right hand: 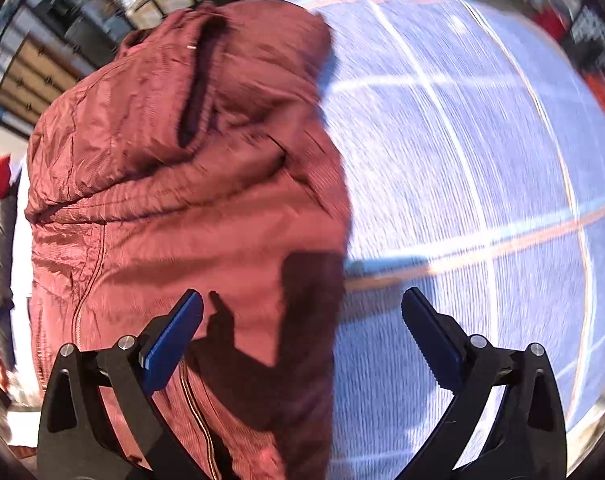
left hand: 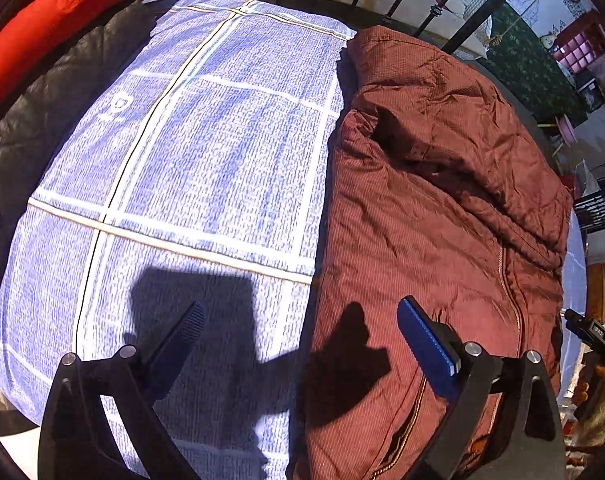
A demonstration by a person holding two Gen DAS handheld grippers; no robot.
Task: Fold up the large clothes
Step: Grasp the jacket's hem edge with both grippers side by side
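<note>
Maroon puffer jacket (left hand: 442,208) lying folded on blue plaid bedspread (left hand: 190,152), zipper (left hand: 510,292) running down its front, hood bunched at the far end. Left gripper (left hand: 298,320) hovering above, fingers spread wide, pinching nothing: left blue pad (left hand: 190,320) sitting over the bedspread, right blue pad (left hand: 426,344) over the jacket, the jacket's edge passing between the two. Casting a dark shadow (left hand: 206,312) ahead of the fingers, across bedspread and jacket. Black quilted garment (left hand: 42,120) and red cushion (left hand: 62,8) lying beyond the left finger, off at the bedspread's far side.

Right gripper (right hand: 302,308) likewise hanging spread and empty, picture blurring with motion: left pad (right hand: 174,340) over the jacket (right hand: 182,160), right pad (right hand: 430,340) over the bedspread (right hand: 482,160), jacket's edge again falling between the fingers. Black iron bed rails (left hand: 442,12) showing beyond the jacket.
</note>
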